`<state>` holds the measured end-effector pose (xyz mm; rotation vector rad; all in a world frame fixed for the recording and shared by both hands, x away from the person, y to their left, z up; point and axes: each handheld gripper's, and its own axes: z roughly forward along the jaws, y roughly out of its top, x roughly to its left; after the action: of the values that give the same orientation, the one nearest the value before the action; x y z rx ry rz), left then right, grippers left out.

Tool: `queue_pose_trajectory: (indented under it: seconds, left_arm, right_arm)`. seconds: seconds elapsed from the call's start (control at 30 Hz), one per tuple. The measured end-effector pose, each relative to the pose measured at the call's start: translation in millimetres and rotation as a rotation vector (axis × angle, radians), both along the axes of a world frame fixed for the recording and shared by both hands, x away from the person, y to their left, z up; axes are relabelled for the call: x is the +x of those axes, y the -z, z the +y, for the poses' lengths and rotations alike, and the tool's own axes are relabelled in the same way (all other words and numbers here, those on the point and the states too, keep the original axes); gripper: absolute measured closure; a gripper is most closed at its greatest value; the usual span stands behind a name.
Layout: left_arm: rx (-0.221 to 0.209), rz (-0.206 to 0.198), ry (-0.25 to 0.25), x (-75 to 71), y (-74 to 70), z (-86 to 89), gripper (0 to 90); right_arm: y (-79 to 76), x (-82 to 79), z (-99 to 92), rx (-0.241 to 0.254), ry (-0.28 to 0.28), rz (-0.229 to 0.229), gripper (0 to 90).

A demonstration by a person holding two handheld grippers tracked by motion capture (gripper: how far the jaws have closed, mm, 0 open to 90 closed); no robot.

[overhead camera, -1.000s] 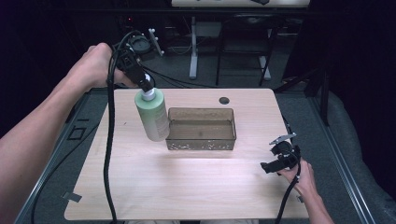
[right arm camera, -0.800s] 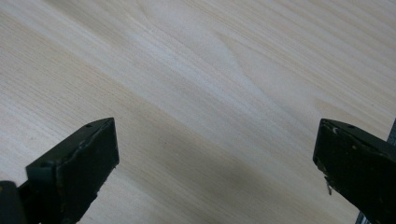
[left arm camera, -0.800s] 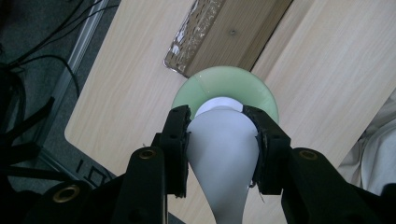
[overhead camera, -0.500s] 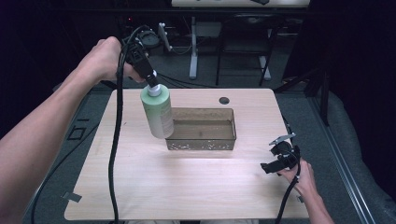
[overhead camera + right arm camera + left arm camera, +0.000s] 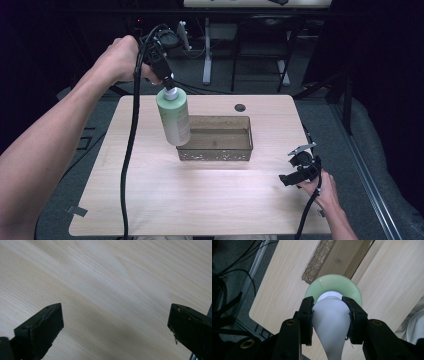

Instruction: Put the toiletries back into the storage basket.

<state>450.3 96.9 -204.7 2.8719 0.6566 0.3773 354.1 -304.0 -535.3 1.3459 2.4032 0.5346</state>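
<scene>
A pale green bottle with a white pump cap hangs in the air over the left end of a clear brown bin. My left gripper is shut on that cap, and in the left gripper view its two black jaws press on either side of the white cap above the green shoulder of the bottle. My right gripper rests low over the wooden table at the right front, open. In the right gripper view its fingers stand wide apart over bare wood.
The bin sits mid-table, its long side across. A round cable hole lies behind it. A black cable trails from the left gripper down across the table's left part. Dark chair and desk legs stand beyond the far edge.
My left gripper has carried the bottle to the right and slightly up, from beside the bin's left end to over it. The right gripper has kept still.
</scene>
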Motion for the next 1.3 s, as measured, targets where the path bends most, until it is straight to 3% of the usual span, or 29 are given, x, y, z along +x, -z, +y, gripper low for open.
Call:
queue_pose_trajectory:
  seconds: [0.57,1.3]
  left_arm:
    - [0.012,-0.009,0.001,9.5,4.5,-19.4,62.8]
    - [0.007,-0.003,-0.003,20.8,23.8,-33.0,62.9]
  right_arm:
    - [-0.2,-0.1,0.4,-0.001,-0.001,0.003,0.0]
    - [0.2,0.0,0.4,-0.002,0.001,0.004,0.0]
